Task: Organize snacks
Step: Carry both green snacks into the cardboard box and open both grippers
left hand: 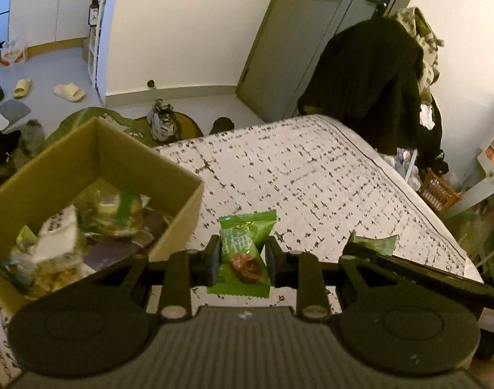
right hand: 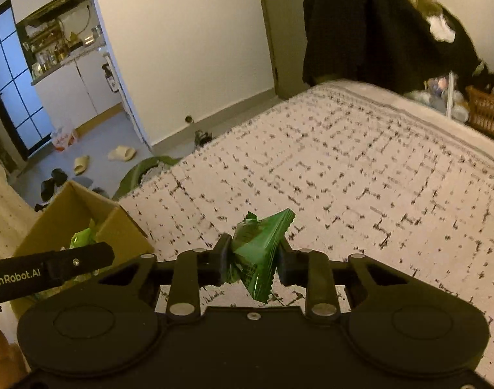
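Cardboard sits at your left: the box [left hand: 94,175], part-filled with wrapped snacks [left hand: 68,230], stands on the speckled white bedspread [left hand: 311,178]. Your left gripper [left hand: 242,261] is clamped on a green plum candy packet [left hand: 243,253] just beside the box's wall. Your right gripper [right hand: 254,259] pinches a crumpled green packet [right hand: 261,253] above the bedspread. Slippers [left hand: 68,92] lie on the floor beyond; a dark coat [left hand: 370,74] hangs near the door [left hand: 299,42].

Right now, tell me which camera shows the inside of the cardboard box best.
The left wrist view. There the cardboard box lies open on the left, its pile of wrapped snacks plainly visible. The right wrist view catches only a corner of the box behind the left claw's arm, with one green wrapper peeking out.
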Motion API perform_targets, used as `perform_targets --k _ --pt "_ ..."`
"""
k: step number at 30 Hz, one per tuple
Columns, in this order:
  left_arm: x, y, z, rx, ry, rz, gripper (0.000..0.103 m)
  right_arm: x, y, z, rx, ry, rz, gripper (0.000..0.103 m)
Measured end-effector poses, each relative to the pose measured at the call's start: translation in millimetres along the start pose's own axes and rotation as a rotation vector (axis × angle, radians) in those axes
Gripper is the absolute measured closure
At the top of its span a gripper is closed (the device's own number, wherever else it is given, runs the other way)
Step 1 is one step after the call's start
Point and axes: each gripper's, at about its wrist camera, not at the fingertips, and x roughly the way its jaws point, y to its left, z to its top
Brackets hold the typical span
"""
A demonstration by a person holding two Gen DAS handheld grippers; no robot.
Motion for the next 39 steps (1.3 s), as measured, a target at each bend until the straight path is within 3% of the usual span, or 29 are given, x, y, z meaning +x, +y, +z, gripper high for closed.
perform_targets --k 8,17,23,33,39 --pt "-38.2 21.0 21.4 0.024 -0.065 0.003 0.076 -12.4 31.8 8.2 -0.041 -0.059 0.026 0.075" --pt "-59.2 62.6 45.3 -0.018 -0.11 0.054 0.076 -16.0 76.6 12.3 -0.132 -0.11 0.075 0.075" --pt "-59.4 91.8 52.4 -0.074 -0.115 0.098 0.076 -16.8 99.9 13.3 -0.182 -0.148 0.107 0.075" --pt "-42.7 124.4 50.9 -0.149 -0.059 0.117 0.075 -9.2 123.6 12.1 -0.207 -0.166 0.156 0.075" --pt "-44.2 140.3 53.8 -0.175 -0.047 0.14 0.059 5.6 140.4 15.7 -0.221 -0.16 0.194 0.075"
